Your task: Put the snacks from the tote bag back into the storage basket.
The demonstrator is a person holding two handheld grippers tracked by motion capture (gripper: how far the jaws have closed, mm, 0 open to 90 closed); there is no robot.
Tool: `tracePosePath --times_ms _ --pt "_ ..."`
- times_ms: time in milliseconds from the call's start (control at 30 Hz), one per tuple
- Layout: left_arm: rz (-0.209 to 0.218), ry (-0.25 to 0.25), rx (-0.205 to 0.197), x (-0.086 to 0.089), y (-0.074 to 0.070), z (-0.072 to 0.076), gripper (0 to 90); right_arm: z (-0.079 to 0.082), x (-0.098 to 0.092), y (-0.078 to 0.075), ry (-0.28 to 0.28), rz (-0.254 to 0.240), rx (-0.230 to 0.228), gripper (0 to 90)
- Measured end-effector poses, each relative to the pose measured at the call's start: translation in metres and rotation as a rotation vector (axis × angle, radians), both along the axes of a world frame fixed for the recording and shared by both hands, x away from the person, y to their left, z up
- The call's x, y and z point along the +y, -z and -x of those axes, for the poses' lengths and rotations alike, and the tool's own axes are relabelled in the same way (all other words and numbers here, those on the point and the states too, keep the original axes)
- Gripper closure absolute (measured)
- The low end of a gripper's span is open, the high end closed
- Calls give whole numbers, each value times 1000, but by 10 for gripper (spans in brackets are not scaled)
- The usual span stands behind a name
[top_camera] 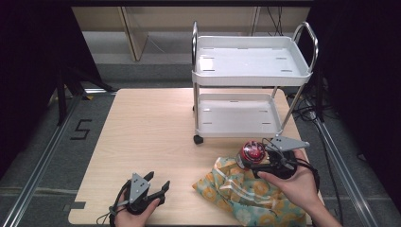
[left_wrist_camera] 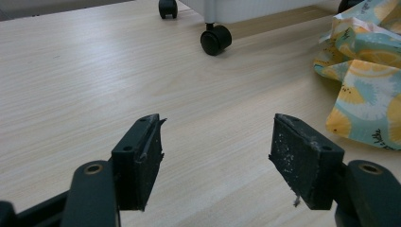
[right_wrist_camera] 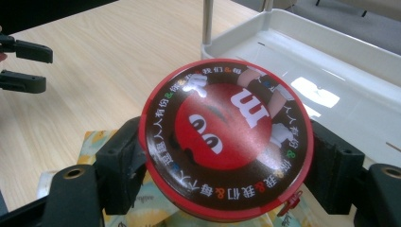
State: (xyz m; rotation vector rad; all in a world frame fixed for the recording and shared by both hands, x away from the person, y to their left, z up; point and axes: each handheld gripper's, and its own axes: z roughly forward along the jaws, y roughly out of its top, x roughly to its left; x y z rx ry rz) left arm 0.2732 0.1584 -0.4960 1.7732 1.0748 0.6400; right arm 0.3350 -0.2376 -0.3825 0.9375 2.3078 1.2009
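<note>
Right gripper (top_camera: pixel 259 163) clamps a round red candy tin (right_wrist_camera: pixel 227 139), jaws on opposite rim edges, lid facing up and a bit tilted. The tin is held above the far end of the lemon-print bag (top_camera: pixel 246 191), near right on the table (top_camera: pixel 142 132), just in front of the white cart (top_camera: pixel 250 94). Left gripper (top_camera: pixel 158 187) idles near left, jaws wide, holding nothing. Step looks like carrying the tin from bag to cart. Next move likely: lift it over the lower shelf (right_wrist_camera: pixel 331 71) lip, clear the post, set it flat, then release.
</note>
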Motion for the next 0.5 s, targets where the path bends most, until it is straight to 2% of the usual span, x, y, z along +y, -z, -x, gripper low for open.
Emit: tracePosePath --times_ms 100,133,167,200,367,400,467,500 --pt "-2 0 0 0 0 0 339 0 3 -1 12 -14 7 265" --pt "0 -1 1 0 0 0 339 -3 3 -2 -10 -3 -4 264" --pt "21 -12 4 -1 0 1 339 -3 4 -2 -11 -7 0 264" --pt "8 -13 10 0 0 1 339 -3 4 -2 1 -6 -4 264" --pt "20 -13 4 -1 0 1 339 -5 7 -2 -1 -11 -14 264" --pt "9 -10 5 0 0 1 339 -5 8 -2 7 -19 -13 264" --pt "10 -9 5 -1 0 0 340 -7 8 -3 -17 -16 -4 264" --pt "11 -9 5 -1 0 0 340 -6 9 -4 1 -22 -3 264"
